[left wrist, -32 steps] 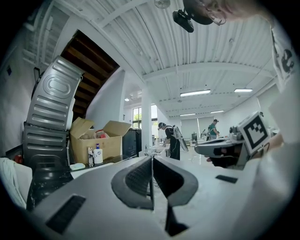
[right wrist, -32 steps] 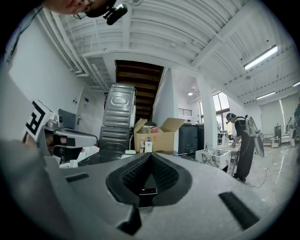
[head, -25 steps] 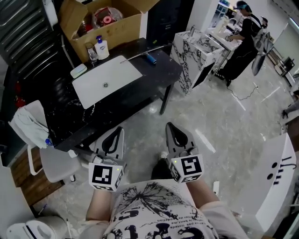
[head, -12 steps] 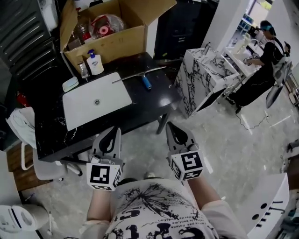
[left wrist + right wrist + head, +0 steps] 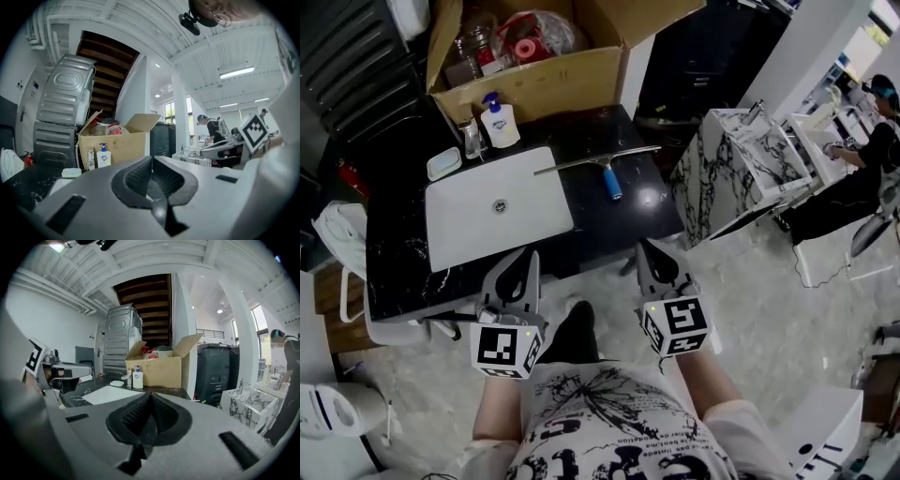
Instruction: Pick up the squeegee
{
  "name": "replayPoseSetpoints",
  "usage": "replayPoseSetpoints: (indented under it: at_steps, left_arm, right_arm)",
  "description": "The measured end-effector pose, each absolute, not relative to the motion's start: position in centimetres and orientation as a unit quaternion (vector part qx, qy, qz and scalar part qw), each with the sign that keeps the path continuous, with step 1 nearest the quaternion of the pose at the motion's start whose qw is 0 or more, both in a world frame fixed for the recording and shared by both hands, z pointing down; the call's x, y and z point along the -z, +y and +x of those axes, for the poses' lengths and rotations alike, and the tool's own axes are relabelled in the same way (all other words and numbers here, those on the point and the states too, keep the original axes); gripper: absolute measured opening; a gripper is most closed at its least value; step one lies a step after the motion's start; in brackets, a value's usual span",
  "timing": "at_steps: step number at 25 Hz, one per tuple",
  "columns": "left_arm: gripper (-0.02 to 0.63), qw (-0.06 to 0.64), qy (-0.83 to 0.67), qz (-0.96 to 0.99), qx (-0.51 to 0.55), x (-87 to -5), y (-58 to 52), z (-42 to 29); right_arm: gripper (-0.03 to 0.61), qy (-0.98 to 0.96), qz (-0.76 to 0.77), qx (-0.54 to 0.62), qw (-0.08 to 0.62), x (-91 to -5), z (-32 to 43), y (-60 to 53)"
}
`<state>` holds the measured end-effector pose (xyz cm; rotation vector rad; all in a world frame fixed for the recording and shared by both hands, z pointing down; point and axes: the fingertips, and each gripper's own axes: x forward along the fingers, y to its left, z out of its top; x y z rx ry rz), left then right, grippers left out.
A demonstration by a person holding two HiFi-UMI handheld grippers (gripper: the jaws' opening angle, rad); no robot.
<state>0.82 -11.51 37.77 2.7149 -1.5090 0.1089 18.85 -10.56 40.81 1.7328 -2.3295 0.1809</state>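
Observation:
The squeegee (image 5: 607, 167) lies flat on the black counter (image 5: 623, 220), to the right of the white sink (image 5: 497, 208); it has a long metal blade and a blue handle pointing toward me. Both grippers are held out side by side in front of the counter's near edge, short of the squeegee. My left gripper (image 5: 529, 257) is shut and empty, its pads meeting (image 5: 151, 161). My right gripper (image 5: 647, 248) is also shut with nothing in it (image 5: 150, 397). The squeegee does not show clearly in either gripper view.
An open cardboard box (image 5: 534, 70) stands at the back of the counter, with a soap bottle (image 5: 499, 122), a tap (image 5: 472, 139) and a soap dish (image 5: 443, 163) before it. A marble-patterned cabinet (image 5: 741, 178) stands to the right, and a person (image 5: 862, 159) beyond it. A white chair (image 5: 337, 234) is at the left.
The counter and squeegee have come closer and lower in the head view as both grippers moved toward them. Both grippers stayed shut.

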Motion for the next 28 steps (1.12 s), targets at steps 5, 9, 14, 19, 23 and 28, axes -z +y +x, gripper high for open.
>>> replayPoseSetpoints:
  at_steps: [5, 9, 14, 19, 23, 28]
  left_arm:
    - [0.012, 0.019, -0.488, 0.872, -0.034, -37.8, -18.4, 1.0]
    - [0.012, 0.023, -0.494, 0.868, -0.036, -37.7, -24.2, 0.8]
    - [0.012, 0.024, -0.513, 0.857, -0.043, -38.5, -29.3, -0.9]
    - [0.012, 0.043, -0.538, 0.84, -0.05, -39.3, -31.4, -2.1]
    - [0.012, 0.058, -0.556, 0.827, -0.055, -39.8, -32.4, -1.7]
    - [0.012, 0.074, -0.566, 0.819, -0.06, -41.4, -33.2, -0.3]
  right_arm:
    - [-0.008, -0.798, 0.585, -0.069, 0.128, -41.4, 18.8, -18.1]
    - [-0.008, -0.796, 0.584, -0.081, 0.139, -42.3, 19.0, -24.2]
    - [-0.008, -0.801, 0.567, -0.109, 0.162, -43.9, 18.6, -30.4]
    - [-0.006, -0.801, 0.54, -0.157, 0.206, -46.7, 18.6, -33.6]
    - [-0.006, -0.805, 0.504, -0.191, 0.249, -50.1, 18.5, -35.0]
    - [0.141, -0.793, 0.472, -0.244, 0.298, -54.9, 18.6, -36.2]
